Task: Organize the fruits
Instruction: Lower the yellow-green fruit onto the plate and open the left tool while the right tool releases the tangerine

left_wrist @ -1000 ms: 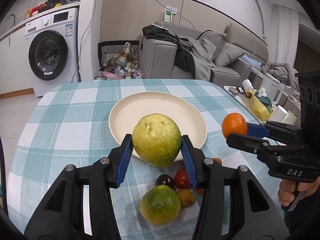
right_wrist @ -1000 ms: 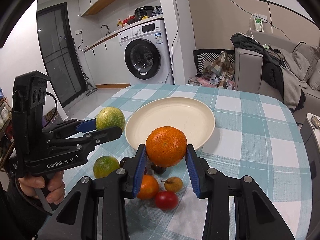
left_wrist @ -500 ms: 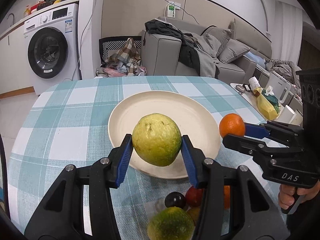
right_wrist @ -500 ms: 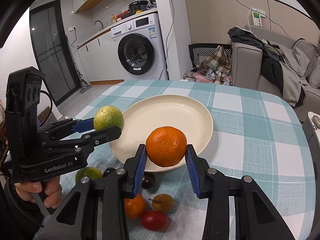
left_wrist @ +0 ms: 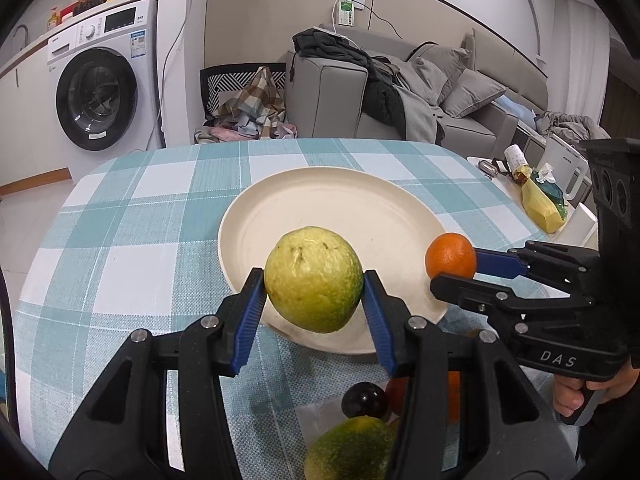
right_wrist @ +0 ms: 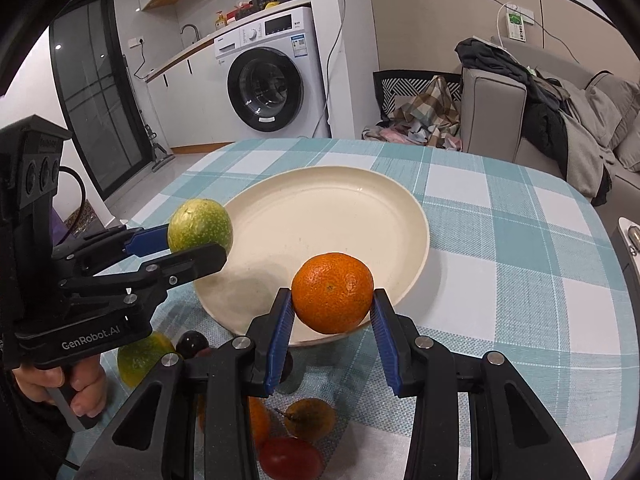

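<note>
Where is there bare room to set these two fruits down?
The cream plate is bare across its whole inside. The checked tablecloth is clear beyond and right of the plate. It is crowded near the plate's front edge, where a dark plum, a red fruit and a green citrus cluster.

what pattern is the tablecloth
Teal-and-white plaid tablecloth, clearest in the right wrist view.

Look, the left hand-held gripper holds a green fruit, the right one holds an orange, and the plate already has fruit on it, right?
Not quite: the plate has nothing on it, as the right wrist view shows. The left hand-held gripper does hold the green fruit, and the right hand-held gripper the orange.
</note>
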